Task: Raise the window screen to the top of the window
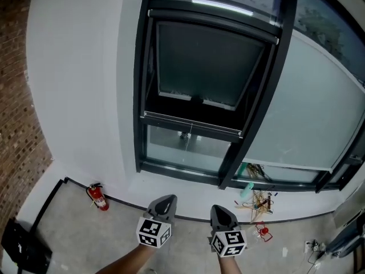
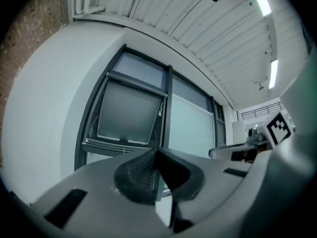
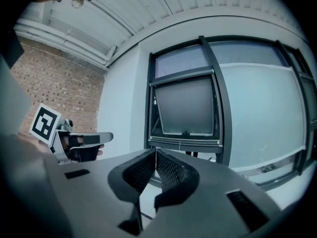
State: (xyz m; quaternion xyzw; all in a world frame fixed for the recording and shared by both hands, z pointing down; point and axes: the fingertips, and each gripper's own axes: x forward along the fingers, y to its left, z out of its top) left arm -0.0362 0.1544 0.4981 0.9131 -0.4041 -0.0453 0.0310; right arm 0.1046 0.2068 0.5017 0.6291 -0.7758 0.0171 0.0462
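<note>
The dark-framed window (image 1: 142, 96) stands ahead in a white wall. An awning sash (image 1: 208, 61) is tilted open behind it. The screen's horizontal bar (image 1: 191, 124) sits low in the opening, with a small pull (image 1: 190, 132) hanging at its middle. The bar also shows in the left gripper view (image 2: 119, 145) and in the right gripper view (image 3: 184, 142). My left gripper (image 1: 169, 197) and right gripper (image 1: 217, 208) are side by side well short of the window, pointing at it. Both are shut with nothing between their pads (image 2: 141, 170) (image 3: 171, 170).
A red fire extinguisher (image 1: 98, 196) stands at the wall's foot on the left, with a black cable (image 1: 57, 190) running along the floor. Loose clutter (image 1: 258, 201) lies below the window's right corner. A brick wall (image 1: 14, 96) is on the left and a frosted pane (image 1: 308, 107) on the right.
</note>
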